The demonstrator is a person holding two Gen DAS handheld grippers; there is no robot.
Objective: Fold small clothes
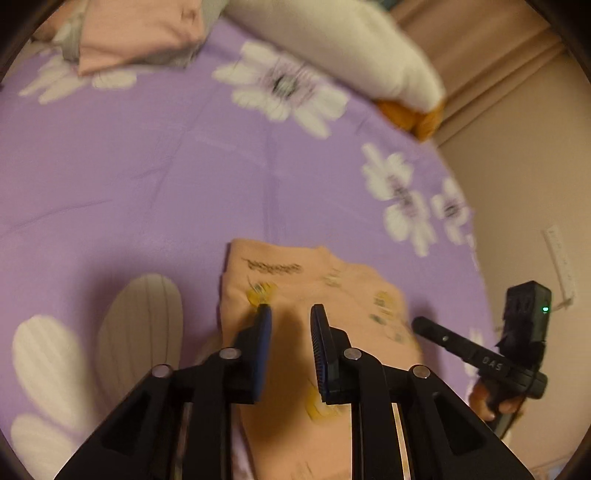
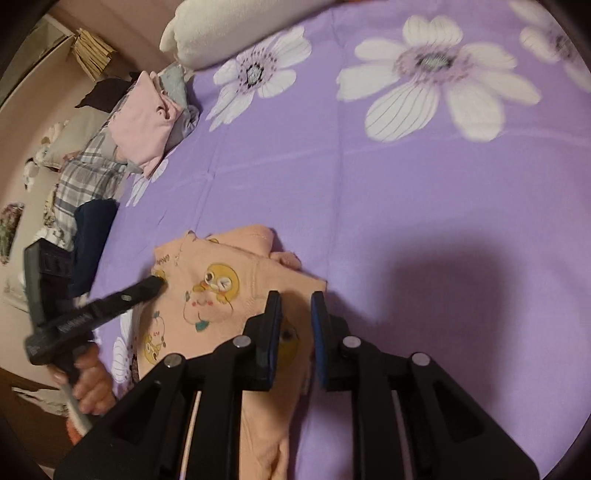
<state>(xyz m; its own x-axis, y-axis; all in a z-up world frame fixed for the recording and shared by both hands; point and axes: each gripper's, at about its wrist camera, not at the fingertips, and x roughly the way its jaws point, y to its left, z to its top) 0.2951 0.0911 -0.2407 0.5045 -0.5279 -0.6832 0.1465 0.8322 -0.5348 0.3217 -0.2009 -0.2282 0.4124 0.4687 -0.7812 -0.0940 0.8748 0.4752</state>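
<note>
A small peach garment (image 1: 314, 280) with yellow chick prints lies partly folded on the purple flowered bedsheet (image 1: 147, 166). My left gripper (image 1: 290, 314) is open and empty just above the garment's near part. The right gripper (image 1: 417, 325) shows at its right edge. In the right wrist view the garment (image 2: 210, 288) lies below my right gripper (image 2: 295, 299), which is open and empty over the garment's right edge. The left gripper (image 2: 157, 282) reaches in from the left, its tip at the garment's left edge.
A pile of folded pink and grey clothes (image 1: 140, 33) lies at the far left of the bed (image 2: 147, 122). A white pillow (image 1: 351, 55) lies at the head. Plaid and dark clothes (image 2: 85, 184) lie at the bed's left edge. The wall (image 1: 517, 184) is right.
</note>
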